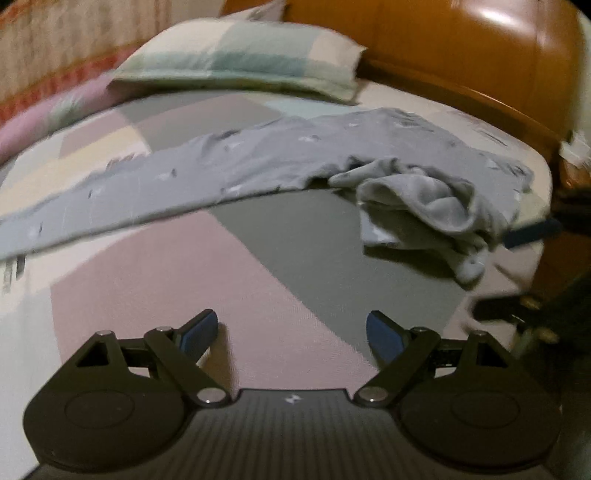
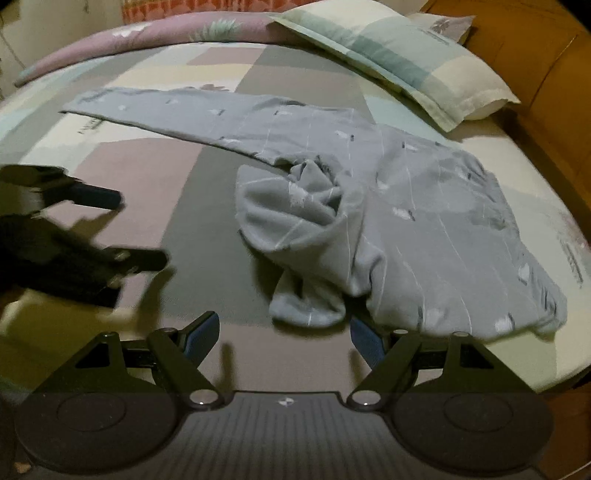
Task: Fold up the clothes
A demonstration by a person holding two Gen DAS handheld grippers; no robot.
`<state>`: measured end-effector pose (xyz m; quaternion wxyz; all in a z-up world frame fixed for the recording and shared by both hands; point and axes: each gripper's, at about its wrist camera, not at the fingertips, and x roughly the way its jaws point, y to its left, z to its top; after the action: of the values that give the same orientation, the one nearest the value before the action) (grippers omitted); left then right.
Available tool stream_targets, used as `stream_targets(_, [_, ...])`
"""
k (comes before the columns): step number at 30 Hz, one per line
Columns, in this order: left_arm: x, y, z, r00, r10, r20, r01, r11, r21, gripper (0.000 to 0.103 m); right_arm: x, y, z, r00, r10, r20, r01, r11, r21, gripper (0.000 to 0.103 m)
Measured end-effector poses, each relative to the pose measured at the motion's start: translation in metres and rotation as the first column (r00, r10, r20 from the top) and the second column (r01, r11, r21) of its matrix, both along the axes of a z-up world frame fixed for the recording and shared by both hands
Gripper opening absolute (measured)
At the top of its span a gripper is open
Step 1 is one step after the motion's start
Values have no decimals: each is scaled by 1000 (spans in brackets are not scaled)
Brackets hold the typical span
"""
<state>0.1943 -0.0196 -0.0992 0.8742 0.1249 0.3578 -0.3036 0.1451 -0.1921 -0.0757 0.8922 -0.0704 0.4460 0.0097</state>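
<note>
Grey patterned trousers point(image 1: 280, 158) lie on the bed; one leg stretches flat to the left, the other is crumpled in a heap point(image 1: 424, 206). In the right wrist view the trousers point(image 2: 424, 221) lie spread ahead, with the bunched leg point(image 2: 306, 236) just beyond the fingertips. My left gripper point(image 1: 291, 332) is open and empty over the bedsheet, short of the trousers. My right gripper point(image 2: 284, 332) is open and empty, its right finger point(image 2: 364, 341) touching or just under the garment's near edge. The left gripper also shows blurred at the left of the right wrist view point(image 2: 92, 229).
The bed has a patchwork sheet point(image 1: 166, 280) of pink, grey and cream. A pillow point(image 1: 243, 62) lies at the head, against a wooden headboard point(image 1: 461, 48). A rolled pink blanket point(image 2: 147, 33) runs along the far side. The bed's edge drops off at the right point(image 2: 554, 362).
</note>
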Motion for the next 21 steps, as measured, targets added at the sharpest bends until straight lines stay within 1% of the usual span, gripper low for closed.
stream_targets(2, [-2, 2, -1, 1000, -18, -16, 18, 999, -27, 90, 8, 5, -3, 1000, -15, 13, 15, 999, -47, 82])
stream_targets(5, [-9, 3, 2, 1000, -15, 11, 15, 1000, -16, 90, 20, 5, -5, 999, -28, 37, 31, 995, -96, 82])
stream_targets(7, [-14, 3, 4, 999, -11, 32, 12, 1000, -6, 90, 27, -1, -1, 997, -46, 57, 51, 994, -99, 82])
stream_targets(9, [-16, 6, 7, 999, -9, 45, 9, 1000, -13, 90, 35, -8, 4, 995, -62, 75, 69, 992, -101, 82])
stream_targets(17, [-10, 10, 9, 999, 15, 43, -13, 999, -45, 90, 70, -47, 28, 987, -113, 116, 124, 988, -88, 82])
stream_targets(19, [-8, 9, 8, 999, 20, 43, -18, 999, -43, 90, 82, -59, 28, 984, -130, 120, 142, 985, -99, 82])
stream_targets(21, [-6, 8, 7, 999, 26, 40, -25, 999, -37, 90, 95, -72, 24, 983, -152, 101, 162, 981, -103, 82])
